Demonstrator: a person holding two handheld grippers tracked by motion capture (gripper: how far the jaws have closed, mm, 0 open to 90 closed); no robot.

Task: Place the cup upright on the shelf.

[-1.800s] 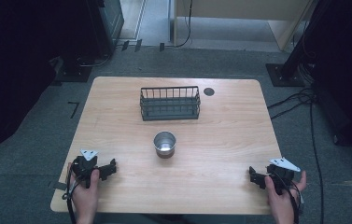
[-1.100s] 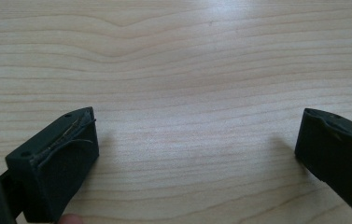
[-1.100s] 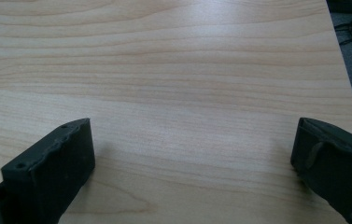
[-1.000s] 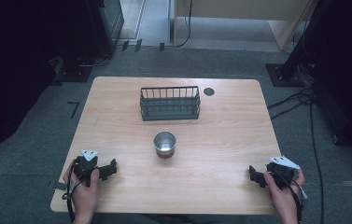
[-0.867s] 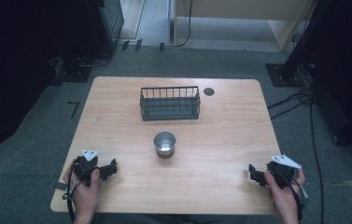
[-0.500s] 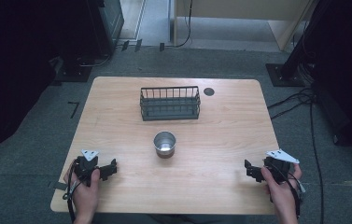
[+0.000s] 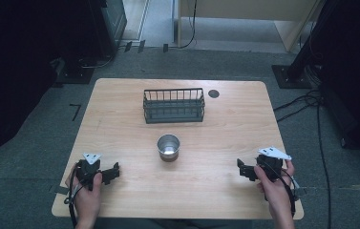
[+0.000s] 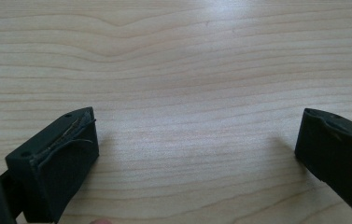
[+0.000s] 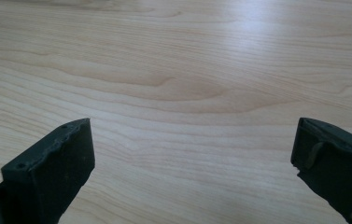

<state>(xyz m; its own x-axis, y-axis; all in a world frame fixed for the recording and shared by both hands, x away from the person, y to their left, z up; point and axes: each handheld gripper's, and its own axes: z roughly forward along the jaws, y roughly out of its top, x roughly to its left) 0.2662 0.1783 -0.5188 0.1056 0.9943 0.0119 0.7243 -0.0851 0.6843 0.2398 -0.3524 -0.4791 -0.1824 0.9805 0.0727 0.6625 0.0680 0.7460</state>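
Fingers (image 8: 52, 154) on both grippers are standing spread, empty. I am positioning the right gripper (image 7: 242, 169) toward the metal cup (image 7: 168, 147) at table centre; next: approach, straddle rim.

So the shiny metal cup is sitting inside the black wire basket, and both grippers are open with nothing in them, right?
Not quite. In the high view the metal cup stands on the bare table, in front of the wire basket and apart from it, not inside. The rest holds: the left gripper and the right gripper are both open and hold nothing.
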